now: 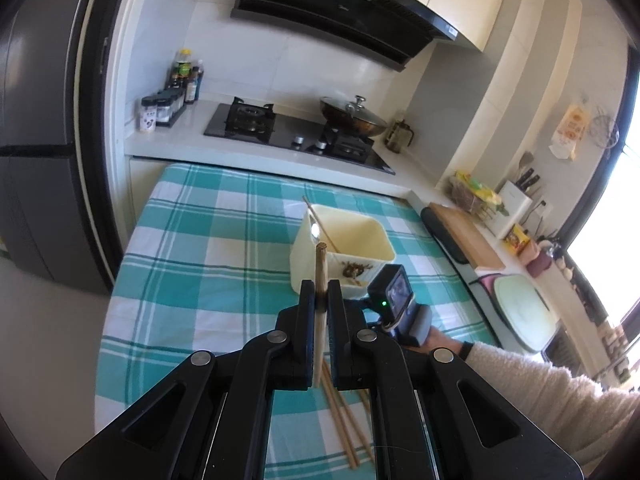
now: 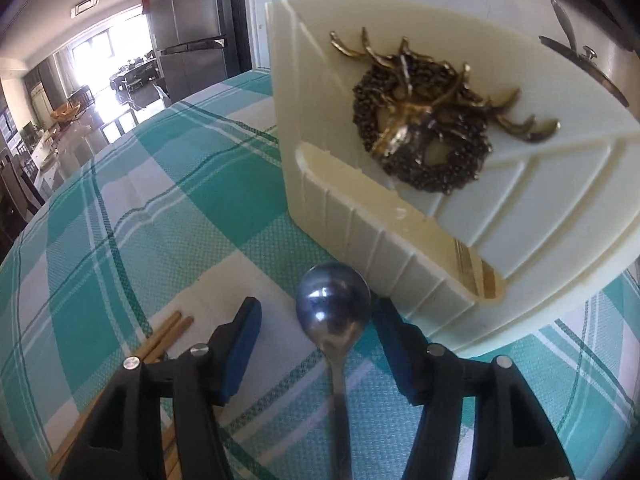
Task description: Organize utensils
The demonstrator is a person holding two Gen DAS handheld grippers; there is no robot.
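Chopsticks [image 1: 344, 420] lie on checked tablecloth [image 1: 192, 240] beside cream holder [image 1: 344, 248].

Around the cream utensil holder [image 1: 342, 258] the checked tablecloth [image 1: 192, 248] is left bare to its left and behind it, so wide passage is offered there. The holder's open top is partly taken up by a chopstick [image 1: 320, 222] leaned in its left corner. In front of the holder, room is narrowed by loose chopsticks [image 1: 340, 412] laid flat and by a spoon [image 2: 334, 312] lying just beside its front wall. To the right, the way is blocked by a sleeved arm [image 1: 540, 384].
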